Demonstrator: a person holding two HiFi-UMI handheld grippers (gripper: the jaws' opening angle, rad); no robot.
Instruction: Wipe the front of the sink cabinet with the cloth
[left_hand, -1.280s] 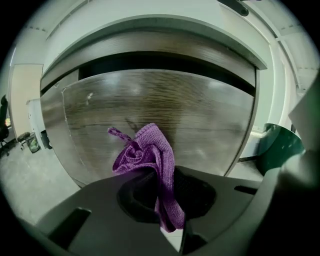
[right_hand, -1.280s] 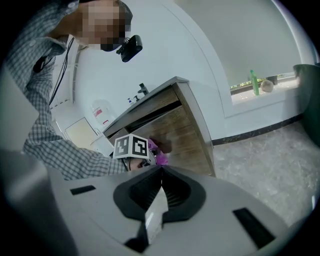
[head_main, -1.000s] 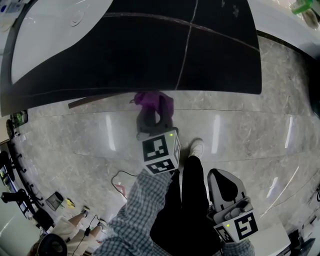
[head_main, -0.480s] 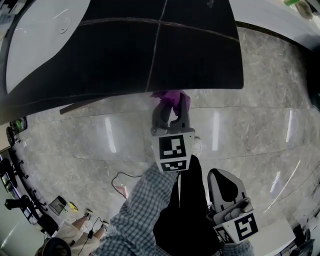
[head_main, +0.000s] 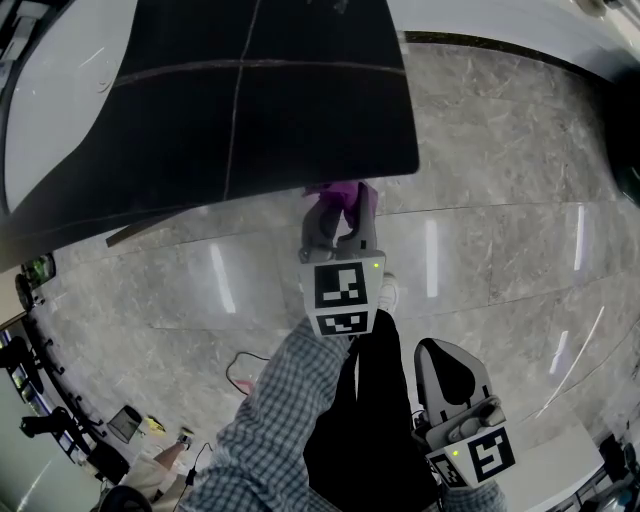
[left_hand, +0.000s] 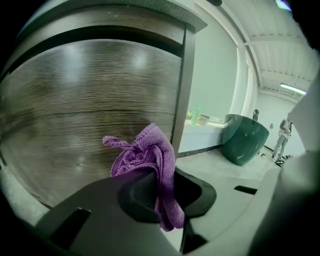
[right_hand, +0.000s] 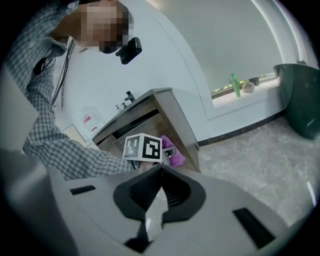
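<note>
The sink cabinet (head_main: 250, 110) shows as a dark front under a white top in the head view. Seen from the left gripper view, the cabinet front (left_hand: 85, 100) is a wood-grain panel close ahead. My left gripper (head_main: 340, 208) is shut on a bunched purple cloth (head_main: 342, 192), held at the cabinet's lower edge near its right corner. Between the jaws the cloth (left_hand: 150, 155) sticks up and hangs down, just left of the cabinet's right edge. My right gripper (head_main: 447, 352) hangs low beside the person's leg, shut with nothing in it. From the right gripper (right_hand: 159, 187) view, the cloth (right_hand: 174, 156) lies against the cabinet (right_hand: 165, 107).
The floor is glossy marble tile (head_main: 500, 230). A cable (head_main: 240, 365) lies on it behind the person's shoe (head_main: 390, 292). A dark green tub (left_hand: 245, 137) stands right of the cabinet. A green bottle (right_hand: 233, 85) sits on a window ledge. A person (left_hand: 284, 135) stands far off.
My left gripper has slid right along the cabinet front with the cloth, from near the middle toward the right corner. The right gripper has stayed put.
</note>
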